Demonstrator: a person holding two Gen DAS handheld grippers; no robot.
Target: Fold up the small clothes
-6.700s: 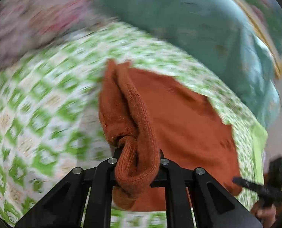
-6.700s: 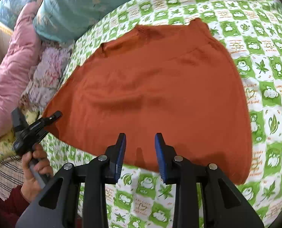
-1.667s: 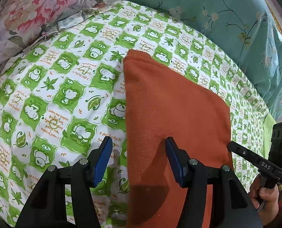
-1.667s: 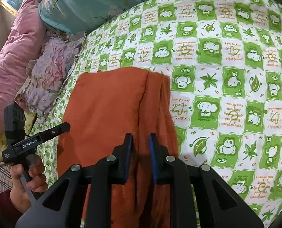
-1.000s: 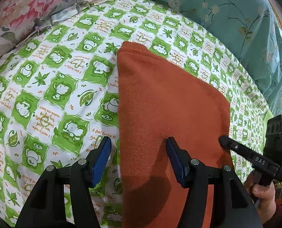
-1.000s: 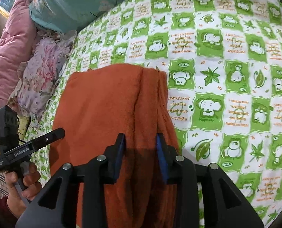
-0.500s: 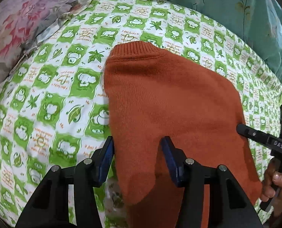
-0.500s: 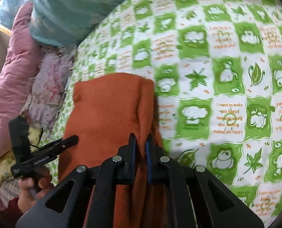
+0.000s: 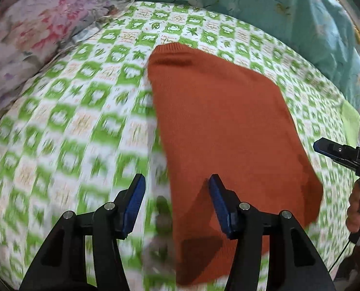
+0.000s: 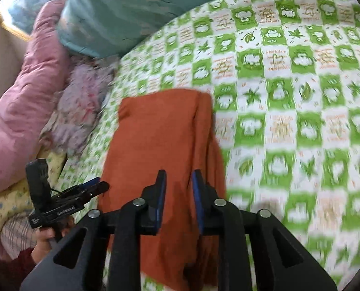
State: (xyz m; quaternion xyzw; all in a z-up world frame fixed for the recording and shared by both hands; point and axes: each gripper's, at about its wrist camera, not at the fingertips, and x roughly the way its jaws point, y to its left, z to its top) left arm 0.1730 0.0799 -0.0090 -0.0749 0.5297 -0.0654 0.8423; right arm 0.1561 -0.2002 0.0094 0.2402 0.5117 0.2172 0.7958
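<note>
The left claw (image 9: pixel 176 197) hovers wide open, gripping nothing, over the near left edge of a folded orange sweater (image 9: pixel 223 126). The right claw (image 10: pixel 178 195) stands partly open above the sweater's near end (its blue pads appear clear of the knit, though blur makes contact hard to judge). The sweater lies flat on the green-checked bedsheet (image 9: pixel 88 111). Beyond sit a floral pillow (image 9: pixel 29 36) and teal quilt (image 9: pixel 277 9).

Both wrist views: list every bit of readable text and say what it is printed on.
"DAS": on the right gripper, cut off at the frame edge in the left wrist view.
"GenRobot.AI": on the left gripper, in the right wrist view.
Orange lettering on the bedsheet: too blurred to read.
Orange sweater: no text.
</note>
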